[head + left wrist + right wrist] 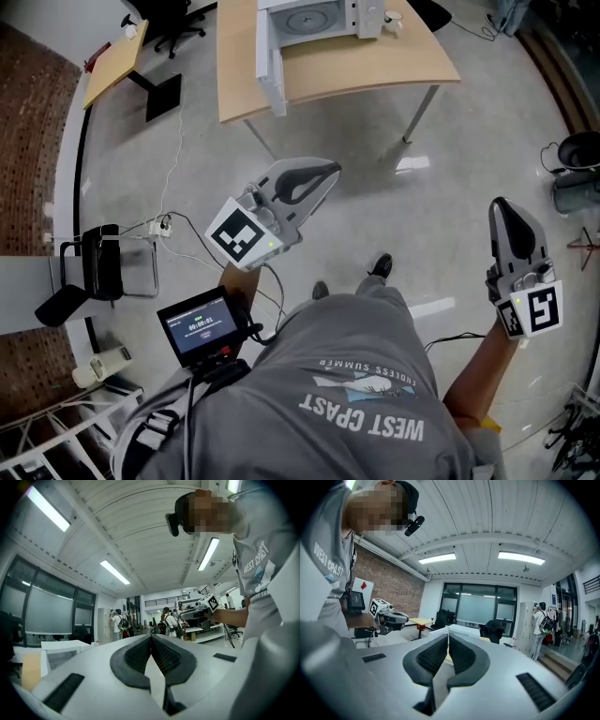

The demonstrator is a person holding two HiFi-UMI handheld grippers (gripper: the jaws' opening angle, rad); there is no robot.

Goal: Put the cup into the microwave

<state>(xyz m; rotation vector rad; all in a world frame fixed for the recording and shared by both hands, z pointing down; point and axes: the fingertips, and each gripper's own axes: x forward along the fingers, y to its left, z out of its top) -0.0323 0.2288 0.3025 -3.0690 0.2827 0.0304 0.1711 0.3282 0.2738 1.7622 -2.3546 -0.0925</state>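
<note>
Left gripper [328, 172] and right gripper [502, 204]: jaws pressed together, both empty. Microwave [314, 19] on desk [375, 66], door open; cup [393, 21] just beside it.

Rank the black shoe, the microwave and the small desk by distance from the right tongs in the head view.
1. Black shoe, on the floor left of the right tongs.
2. Microwave, on the table ahead.
3. Small desk, far upper left.
</note>
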